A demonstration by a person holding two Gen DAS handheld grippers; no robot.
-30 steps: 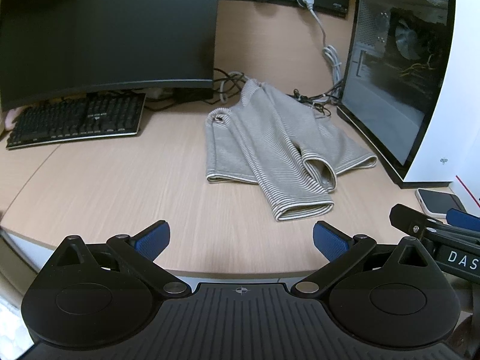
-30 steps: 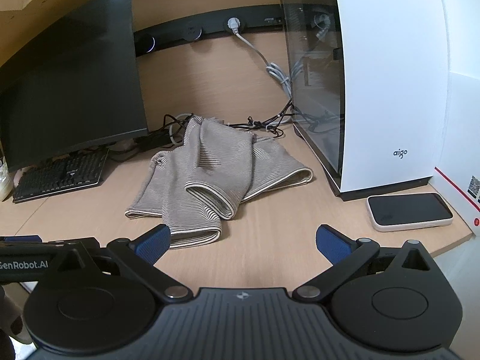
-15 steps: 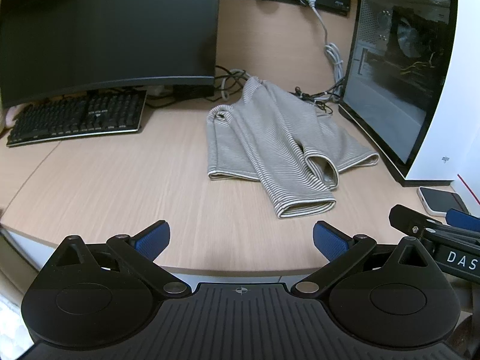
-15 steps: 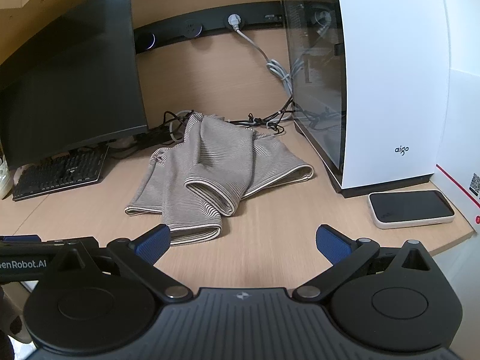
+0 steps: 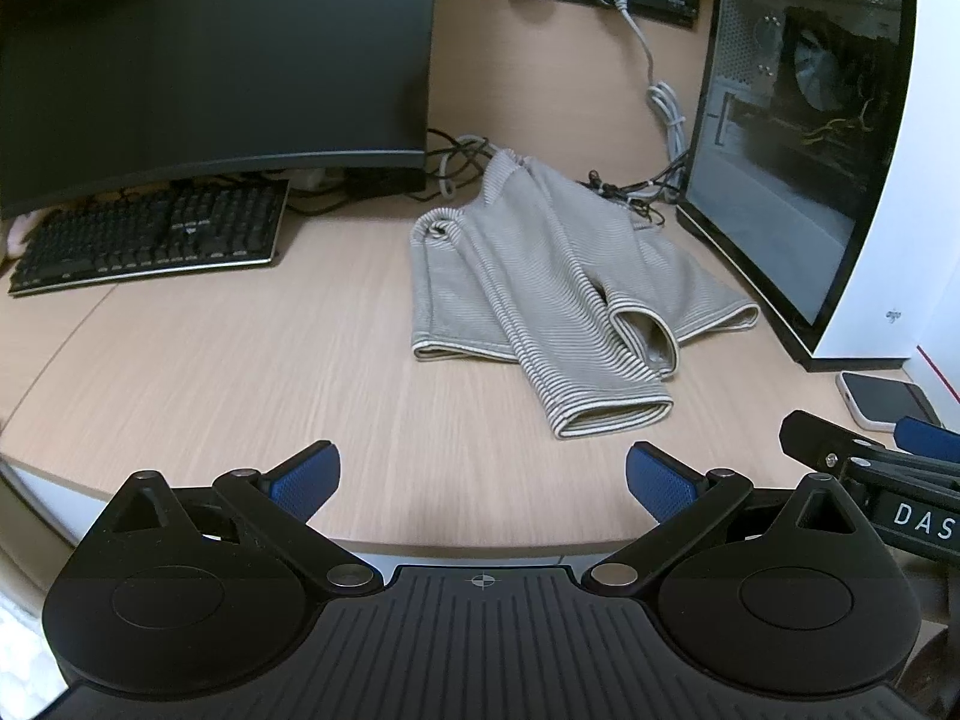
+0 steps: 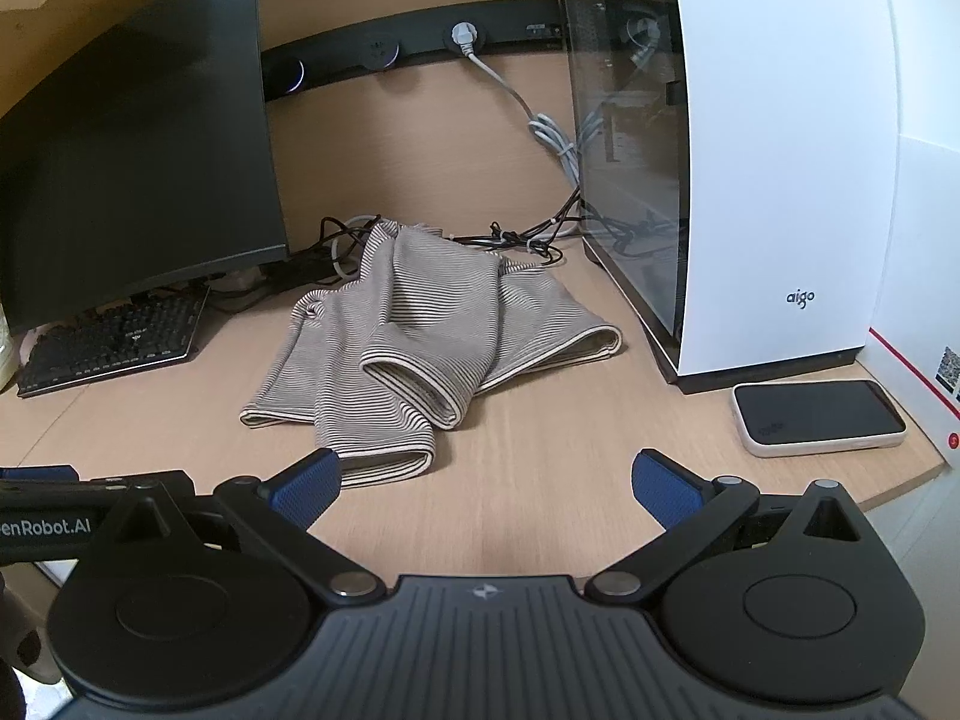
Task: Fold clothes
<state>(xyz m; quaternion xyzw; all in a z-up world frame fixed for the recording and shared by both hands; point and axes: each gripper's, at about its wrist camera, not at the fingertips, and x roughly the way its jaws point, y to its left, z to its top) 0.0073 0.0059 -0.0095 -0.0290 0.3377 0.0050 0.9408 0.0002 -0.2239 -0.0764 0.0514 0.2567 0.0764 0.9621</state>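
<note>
Left wrist view: striped garment (image 5: pixel 540 282) overlaps itself, hiding its shape.

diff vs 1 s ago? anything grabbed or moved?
Nothing grabbed. The left gripper and right gripper have only crept a little closer to the desk, both open and empty. The striped garment lies crumpled in the same spot; the keyboard, phone and PC case are unmoved.
</note>
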